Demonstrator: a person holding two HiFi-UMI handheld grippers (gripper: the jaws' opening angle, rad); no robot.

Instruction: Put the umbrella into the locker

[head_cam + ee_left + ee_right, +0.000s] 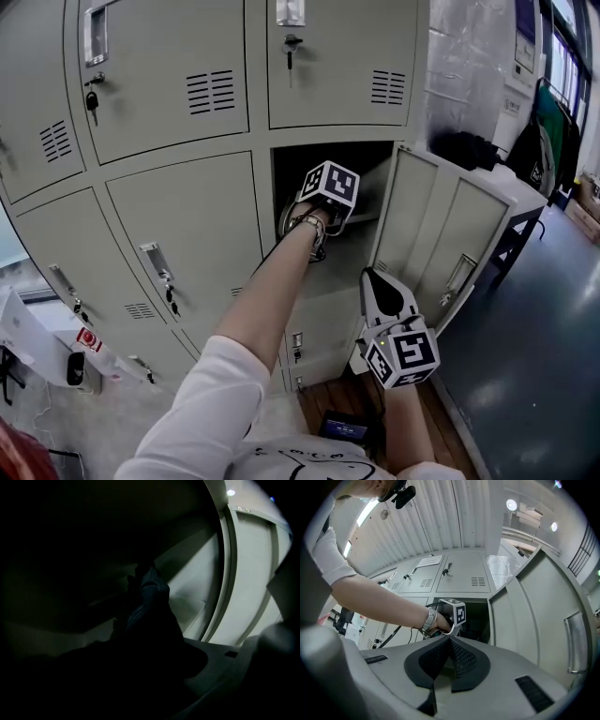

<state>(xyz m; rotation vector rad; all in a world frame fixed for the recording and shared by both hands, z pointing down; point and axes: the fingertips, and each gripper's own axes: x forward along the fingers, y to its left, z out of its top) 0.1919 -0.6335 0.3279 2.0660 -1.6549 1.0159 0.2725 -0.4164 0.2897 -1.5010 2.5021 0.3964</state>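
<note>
The open locker compartment (pixel 375 161) is dark inside, and its door (pixel 441 234) swings out to the right. My left gripper (pixel 328 208) reaches into the opening; only its marker cube and the hand show in the head view. In the left gripper view a dark folded umbrella (pixel 149 595) runs forward from between the jaws into the compartment, and the jaws look closed on it. The pale inner side wall (pixel 197 592) lies to its right. My right gripper (pixel 372 281) hangs below the door, shut and empty, with its pads (pixel 461 660) meeting at the tip.
Neighbouring locker doors are closed, and keys hang in two of them (pixel 91 101) (pixel 291 42). A black bag (pixel 466 148) lies on a table to the right of the lockers. A small dark device (pixel 345 429) lies on the wooden floor near my body.
</note>
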